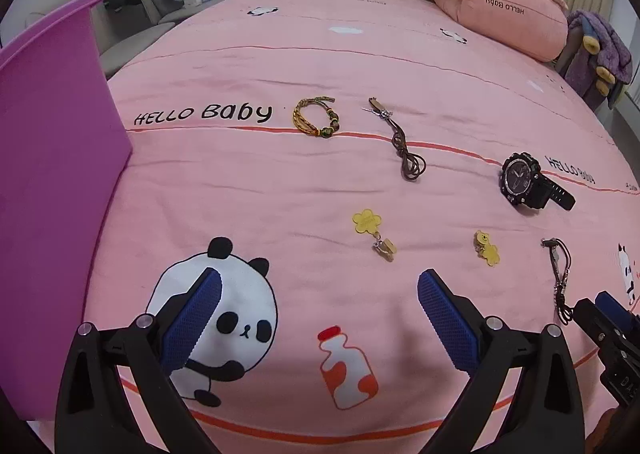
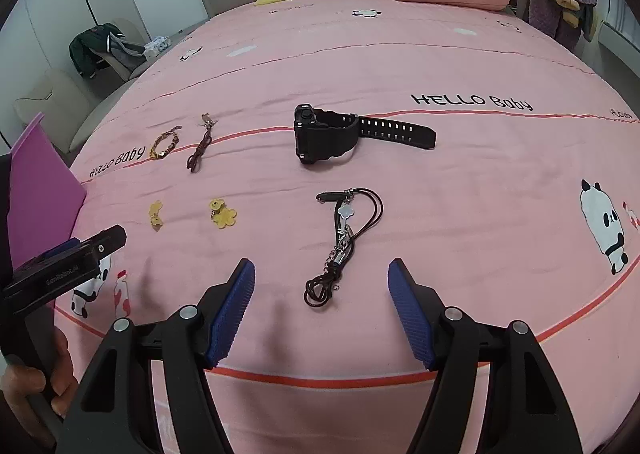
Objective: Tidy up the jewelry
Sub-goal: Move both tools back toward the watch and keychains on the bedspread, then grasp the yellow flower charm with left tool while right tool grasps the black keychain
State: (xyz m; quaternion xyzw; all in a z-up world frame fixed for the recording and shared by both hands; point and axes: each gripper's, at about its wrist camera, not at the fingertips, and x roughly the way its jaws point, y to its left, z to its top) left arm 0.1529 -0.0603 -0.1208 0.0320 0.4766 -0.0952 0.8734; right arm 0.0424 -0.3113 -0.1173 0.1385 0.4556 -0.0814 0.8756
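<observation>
I see a bed (image 2: 460,182) under a pink sheet. Straight ahead of my right gripper (image 2: 321,308) lies a black cord necklace (image 2: 344,246), with a black watch (image 2: 320,136) beyond it. Ahead of my left gripper (image 1: 319,318) lie two yellow flower charms (image 1: 374,232) (image 1: 487,248), then a gold braided bracelet (image 1: 318,117) and a brown cord (image 1: 400,138). A purple box (image 1: 56,158) stands to its left.

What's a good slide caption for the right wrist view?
Open right gripper hovering over a corded necklace on the pink bedspread, black watch beyond.
</observation>
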